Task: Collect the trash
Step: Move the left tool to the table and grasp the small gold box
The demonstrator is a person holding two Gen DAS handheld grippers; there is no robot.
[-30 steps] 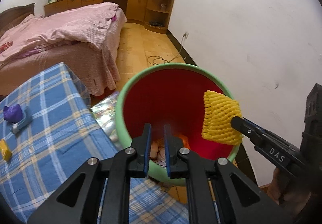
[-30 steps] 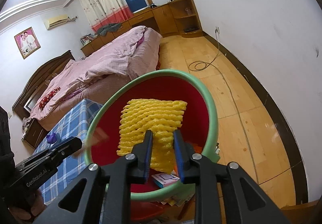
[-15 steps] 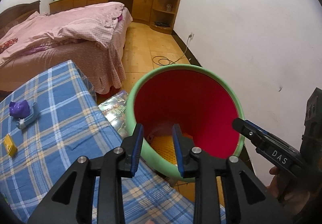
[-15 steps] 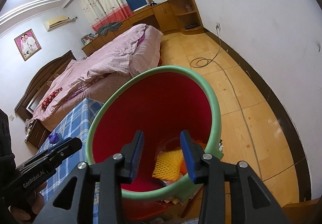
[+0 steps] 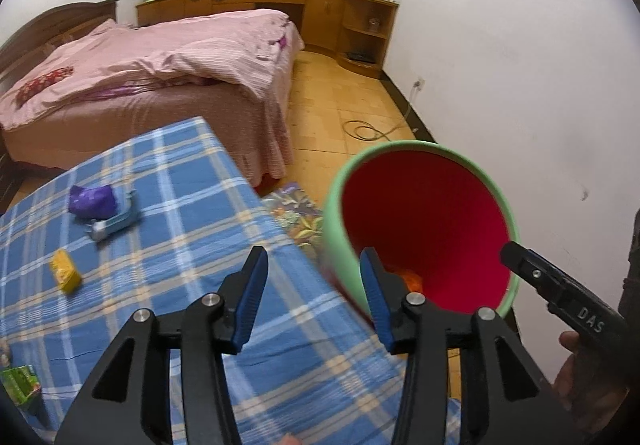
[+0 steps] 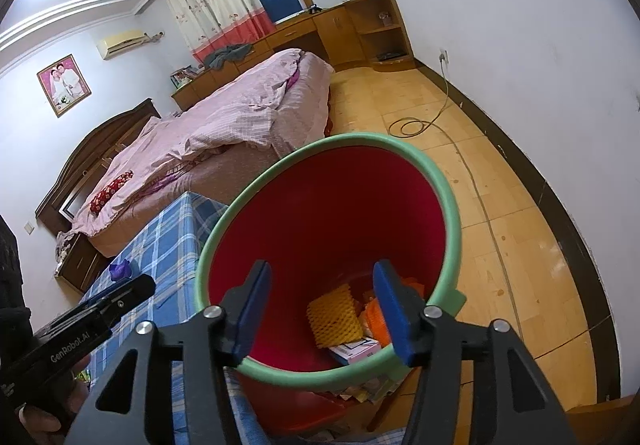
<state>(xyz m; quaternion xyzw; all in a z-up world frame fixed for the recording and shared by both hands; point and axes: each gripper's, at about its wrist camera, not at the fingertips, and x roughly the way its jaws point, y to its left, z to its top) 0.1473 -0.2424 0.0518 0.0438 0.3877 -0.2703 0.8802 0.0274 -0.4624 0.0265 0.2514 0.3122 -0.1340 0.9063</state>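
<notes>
Yellow foam mesh sleeve (image 6: pixel 335 316) lies inside the green-rimmed red plastic bin (image 6: pixel 448 205) beside the blue-checked table (image 5: pixel 160 245); left gripper (image 5: pixel 314 285) and right gripper (image 6: pixel 320 301) jaws released, empty.

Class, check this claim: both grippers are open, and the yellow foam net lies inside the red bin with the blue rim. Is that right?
Not quite. The rim of the red bin is green, not blue, as the right wrist view shows. The rest holds: the yellow foam net lies inside the bin, and the right gripper and the left gripper are both open.
</notes>
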